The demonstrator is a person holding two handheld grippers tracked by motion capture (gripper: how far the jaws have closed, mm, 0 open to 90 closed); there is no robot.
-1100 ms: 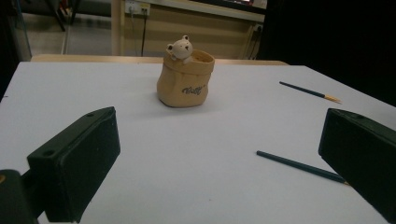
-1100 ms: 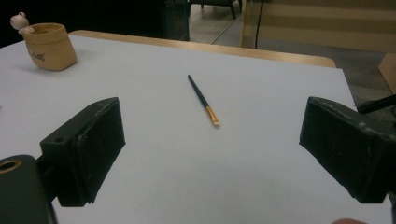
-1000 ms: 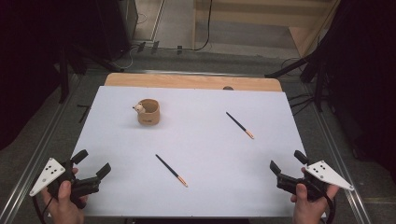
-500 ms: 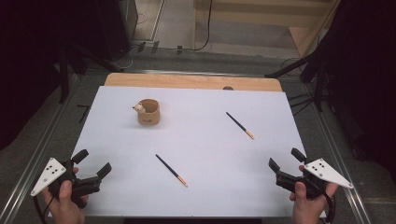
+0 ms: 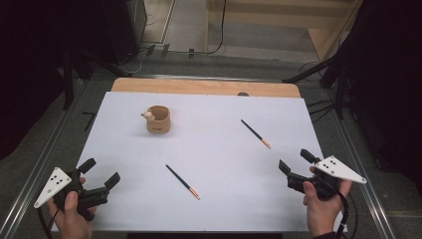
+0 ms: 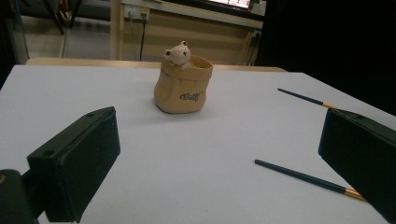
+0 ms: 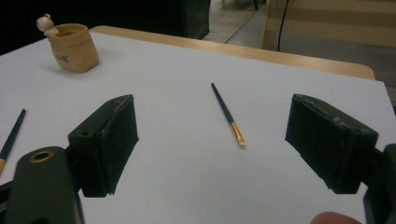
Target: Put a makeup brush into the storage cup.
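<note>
Matt white sheet (image 5: 214,164) — glazed ceramic pot (image 5: 159,120), wooden table (image 5: 199,86).

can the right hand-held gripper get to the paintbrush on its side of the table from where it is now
Probably yes. The right hand-held gripper has its jaws wide open and faces the paintbrush, which lies flat on the white sheet. In the right gripper view, bare sheet alone lies between them.

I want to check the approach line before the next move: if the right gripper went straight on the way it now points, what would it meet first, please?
Most likely the brush lying ahead on the white table. In the right gripper view it sits between the open jaws of the right gripper, with bare table before it. Depth is hard to judge, so the gripper might pass above it.
</note>
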